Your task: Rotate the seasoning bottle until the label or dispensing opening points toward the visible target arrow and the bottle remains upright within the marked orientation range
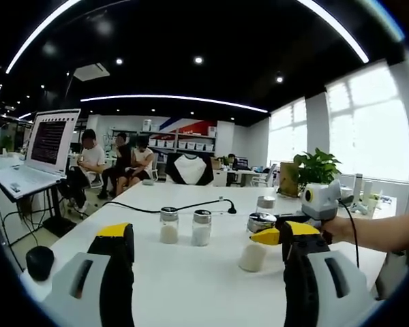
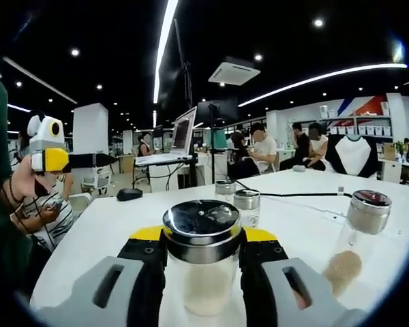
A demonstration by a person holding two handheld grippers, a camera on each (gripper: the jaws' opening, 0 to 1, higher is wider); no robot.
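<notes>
My right gripper [image 2: 203, 236] is shut on a clear seasoning bottle [image 2: 203, 272] with a shiny metal lid and pale contents. It stands upright on the white table [image 2: 123, 225]. The left gripper view has the same bottle [image 1: 253, 245] right of centre, with the right gripper [image 1: 262, 236] reaching in from the right around it. My left gripper [image 1: 206, 238] is open wide, low over the table, with nothing between its jaws. Just beyond it stand two small shakers [image 1: 168, 225] [image 1: 202, 227]. The left gripper [image 2: 48, 153] also appears at the far left of the right gripper view.
A second metal-lidded jar [image 2: 360, 228] with brownish contents stands to the right, and two shakers [image 2: 247, 201] stand behind the held bottle. A black cable [image 1: 191, 204] crosses the table. A mouse [image 2: 129, 194] lies near the edge. Beyond are a laptop on a stand [image 1: 48, 146] and seated people [image 1: 88, 163].
</notes>
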